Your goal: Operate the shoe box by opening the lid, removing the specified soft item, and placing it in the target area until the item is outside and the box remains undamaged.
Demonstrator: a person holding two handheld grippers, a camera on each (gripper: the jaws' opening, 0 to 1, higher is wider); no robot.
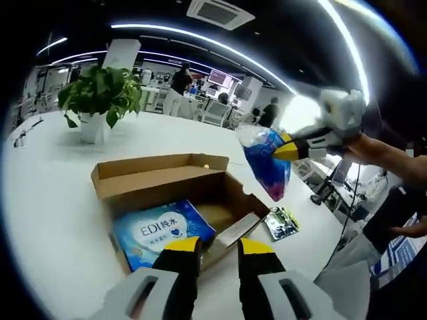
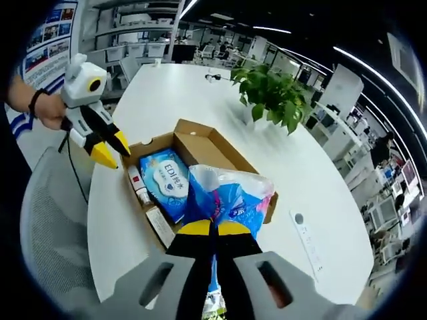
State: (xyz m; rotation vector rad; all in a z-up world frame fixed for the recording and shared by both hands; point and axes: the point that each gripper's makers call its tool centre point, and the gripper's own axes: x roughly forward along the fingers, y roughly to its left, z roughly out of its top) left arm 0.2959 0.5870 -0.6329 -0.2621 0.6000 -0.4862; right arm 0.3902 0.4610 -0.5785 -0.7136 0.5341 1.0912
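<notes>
An open brown shoe box (image 1: 200, 179) (image 2: 203, 141) sits on a white table, its lid folded back. Inside lies a blue tissue pack (image 1: 159, 233) (image 2: 165, 179) marked EDI. My right gripper (image 2: 215, 229) is shut on a soft blue and pink plastic pack (image 2: 230, 193), lifted above the box's near side. In the left gripper view that pack (image 1: 268, 163) hangs in the air right of the box from the right gripper (image 1: 288, 148). My left gripper (image 1: 219, 248) is open with nothing between its fingers, low over the box's near edge. The right gripper view has it (image 2: 113, 150) left of the box.
A potted green plant (image 1: 100, 97) (image 2: 273, 93) stands on the table beyond the box. A small dark printed packet (image 1: 281, 223) lies right of the box. A white remote-like bar (image 2: 307, 243) lies on the table. Small items (image 2: 138, 187) line the box's edge. A person's hand (image 2: 50, 110) holds the left gripper.
</notes>
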